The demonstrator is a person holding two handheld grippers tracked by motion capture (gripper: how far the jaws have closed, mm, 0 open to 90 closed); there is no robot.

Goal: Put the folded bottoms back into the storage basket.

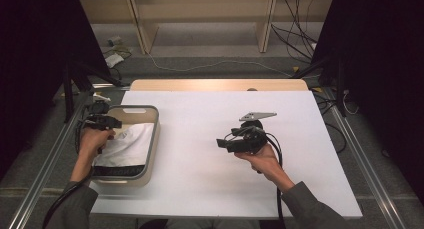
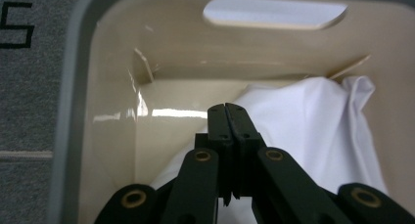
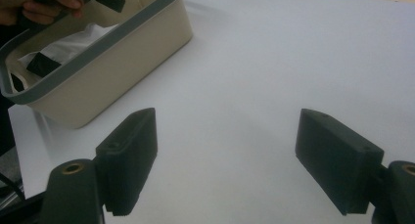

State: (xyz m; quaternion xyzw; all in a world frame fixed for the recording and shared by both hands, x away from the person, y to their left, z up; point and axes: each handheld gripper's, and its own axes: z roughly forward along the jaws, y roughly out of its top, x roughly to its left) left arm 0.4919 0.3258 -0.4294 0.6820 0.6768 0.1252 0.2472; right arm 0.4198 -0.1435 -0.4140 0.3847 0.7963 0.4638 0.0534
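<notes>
Landmark: the bin (image 1: 153,139), cream-walled with a grey rim, at the table's (image 1: 210,154) left edge, near the person's side.

Cloth (image 1: 127,146): white, with a dark band at the end nearest the person. It lay inside the bin, bunched rather than folded, heaped toward the bin's right wall. In the left gripper view the cloth (image 2: 318,131) left the bin floor bare on one side, up to the wall with the slot handle (image 2: 274,12). Probably dropped in loose, hence the slump.

Left gripper (image 1: 111,123): held over the bin's far left corner, tips angled down into it. Jaws fully together in its own view (image 2: 227,121), pads meeting with nothing visibly between them at the tip. The cloth lay just behind and below the tips; whether any fold was pinched lower down could not be told. Judged: either a grab that missed the fabric, or the tips closed in order to poke or tuck. Hand sat low by the rim, which suits reaching in.

Right gripper (image 1: 225,143): well apart from the bin, out over bare table to its right, pointed back toward it. Jaws stood wide in its own view (image 3: 225,155), nothing between them. Judged: parked clear so as not to crowd the bin, and aimed that way ready to take the cloth or steady the bin wall (image 3: 122,62) if needed.
</notes>
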